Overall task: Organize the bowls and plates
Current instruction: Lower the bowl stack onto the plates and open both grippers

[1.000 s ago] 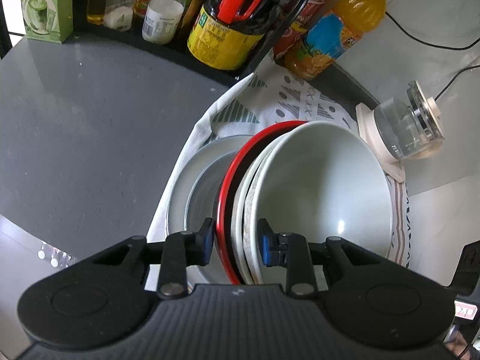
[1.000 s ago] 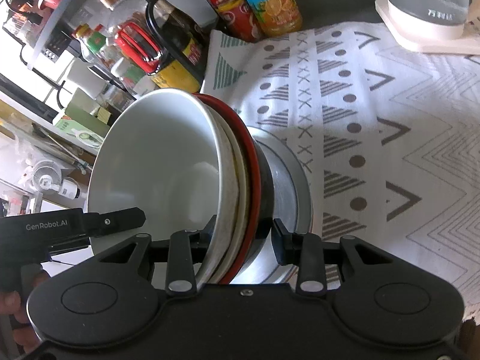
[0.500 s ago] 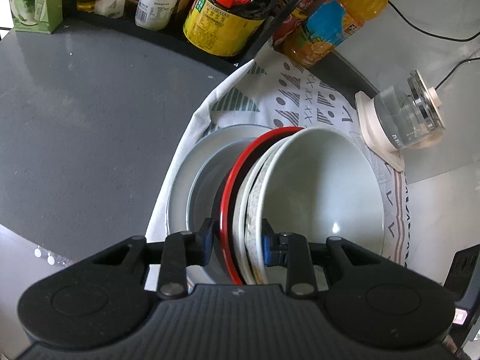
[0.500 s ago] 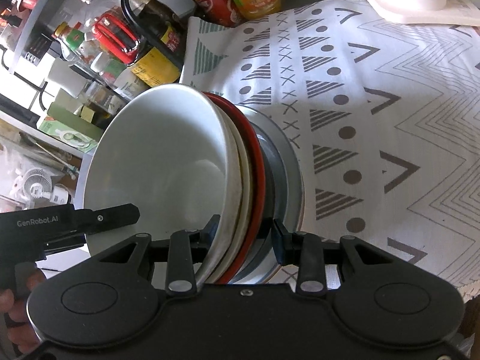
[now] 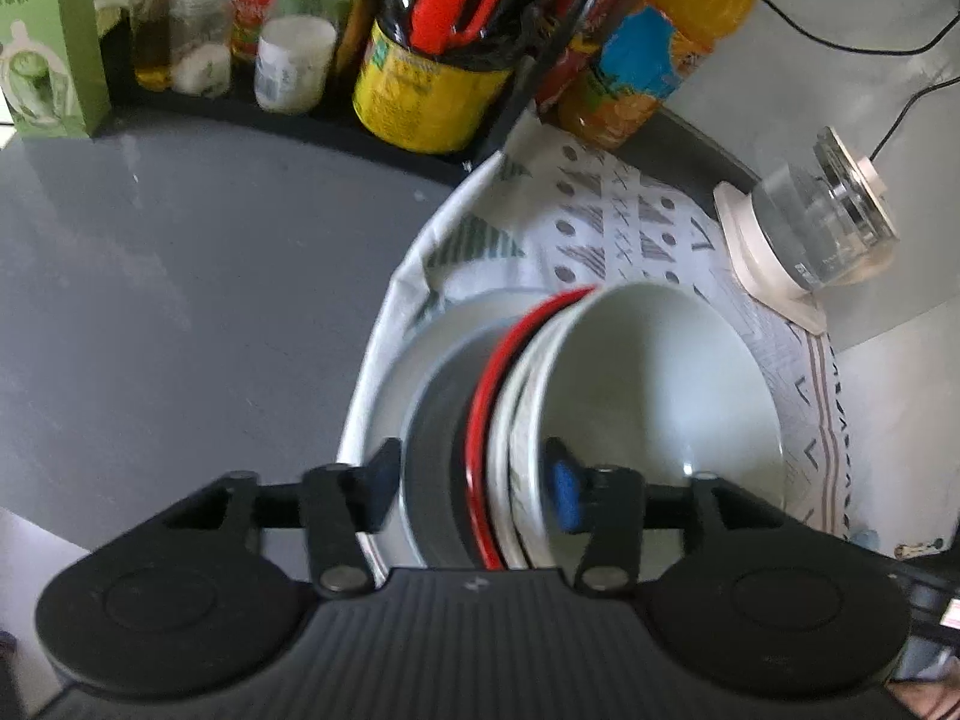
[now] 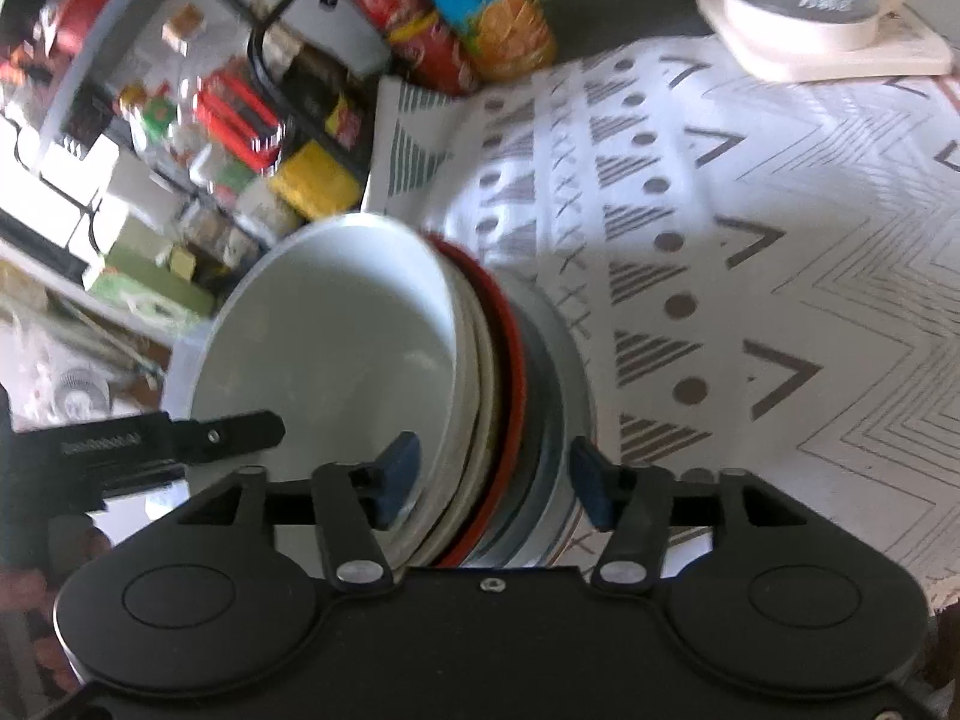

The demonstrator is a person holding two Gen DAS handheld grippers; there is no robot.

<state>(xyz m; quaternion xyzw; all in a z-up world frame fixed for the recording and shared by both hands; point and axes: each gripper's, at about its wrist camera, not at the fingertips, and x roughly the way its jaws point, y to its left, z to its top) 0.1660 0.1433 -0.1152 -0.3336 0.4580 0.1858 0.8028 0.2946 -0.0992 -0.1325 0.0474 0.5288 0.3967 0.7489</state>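
Note:
A stack of dishes stands on the patterned cloth [image 5: 606, 222]: a white bowl [image 5: 654, 384] on top, a cream bowl, a red-rimmed bowl [image 5: 483, 414] and a grey plate [image 5: 396, 384] at the bottom. My left gripper [image 5: 471, 489] straddles the stack's near rim, its fingers apart from the dishes. My right gripper [image 6: 492, 483] straddles the opposite rim of the same stack [image 6: 336, 348], also with a gap on each side. Both are open. The left gripper's finger shows in the right wrist view [image 6: 198, 432].
A rack of bottles and jars [image 5: 420, 60] and an orange juice bottle [image 5: 648, 54] stand behind the cloth. A glass kettle on a white base [image 5: 804, 234] is at the right. A green carton [image 5: 42, 48] is at far left. Grey tabletop [image 5: 180, 276] lies left of the cloth.
Both grippers have widened their fingers and let go of the stack's rims. The stack has come down onto the cloth and both views have shifted slightly.

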